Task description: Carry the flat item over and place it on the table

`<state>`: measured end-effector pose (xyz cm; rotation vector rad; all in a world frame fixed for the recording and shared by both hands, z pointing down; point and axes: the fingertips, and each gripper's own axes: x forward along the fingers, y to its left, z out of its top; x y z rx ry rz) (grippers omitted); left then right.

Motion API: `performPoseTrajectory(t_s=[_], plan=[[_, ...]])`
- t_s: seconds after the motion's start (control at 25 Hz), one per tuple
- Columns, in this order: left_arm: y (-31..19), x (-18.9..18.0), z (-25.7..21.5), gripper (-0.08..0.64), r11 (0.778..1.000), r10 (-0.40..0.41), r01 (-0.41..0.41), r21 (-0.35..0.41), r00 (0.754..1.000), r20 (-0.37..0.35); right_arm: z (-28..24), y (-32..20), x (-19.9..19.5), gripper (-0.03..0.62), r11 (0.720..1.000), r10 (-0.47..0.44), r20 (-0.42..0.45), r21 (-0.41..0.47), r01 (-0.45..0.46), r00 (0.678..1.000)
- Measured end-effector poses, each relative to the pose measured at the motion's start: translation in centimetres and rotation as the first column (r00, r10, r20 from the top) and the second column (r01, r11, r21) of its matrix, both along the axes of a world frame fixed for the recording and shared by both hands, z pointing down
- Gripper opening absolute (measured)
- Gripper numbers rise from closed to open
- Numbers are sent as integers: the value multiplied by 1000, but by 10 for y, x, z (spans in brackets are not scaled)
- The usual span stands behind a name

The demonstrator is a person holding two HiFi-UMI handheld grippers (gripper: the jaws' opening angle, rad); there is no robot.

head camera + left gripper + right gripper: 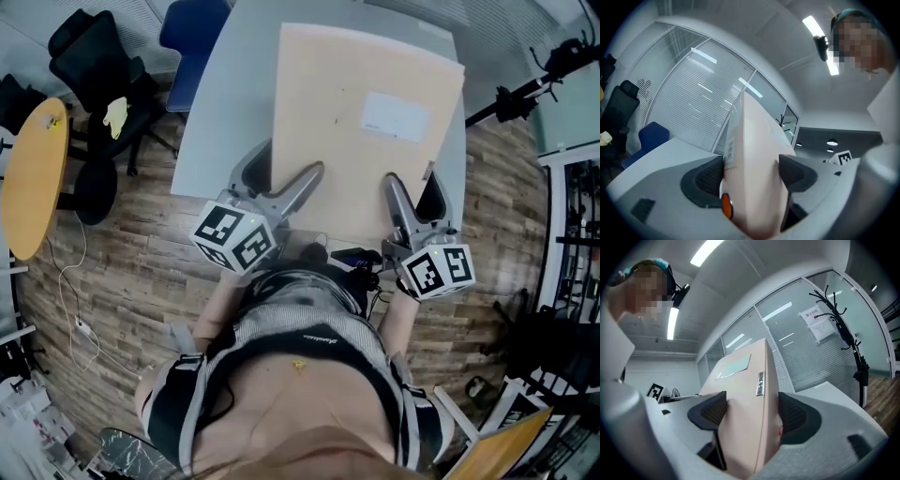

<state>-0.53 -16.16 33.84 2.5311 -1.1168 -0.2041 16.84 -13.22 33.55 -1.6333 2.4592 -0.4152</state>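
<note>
Flat box [366, 122], gripped at its near edge
My left claw [281, 178] and right claw [412, 192] each clamp it, the box lying over the grey tabletop [220, 103]

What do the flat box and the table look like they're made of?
The box is probably cardboard: matte tan, crisp folded edges, a white label stuck on. The table has a smooth pale grey top, maybe laminate; the look leaves it open.

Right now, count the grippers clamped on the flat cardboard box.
2. The left gripper clamps the near edge of the flat cardboard box toward its left; the right gripper clamps that edge toward its right.
</note>
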Motion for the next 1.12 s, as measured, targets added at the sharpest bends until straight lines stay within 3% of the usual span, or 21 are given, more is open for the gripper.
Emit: performPoseTrajectory(t_s=[0.48, 0.84, 1.12], plan=[[-24, 26, -1, 367, 999, -53, 52, 10, 998, 36, 6, -35, 29, 337, 998, -58, 45, 9, 58, 997], [-32, 12, 9, 367, 989, -146, 146, -5, 988, 43, 17, -59, 15, 336, 988, -153, 50, -4, 154, 987], [-47, 3, 15, 367, 991, -132, 133, -20, 991, 38, 21, -71, 7, 336, 990, -138, 46, -19, 139, 989]])
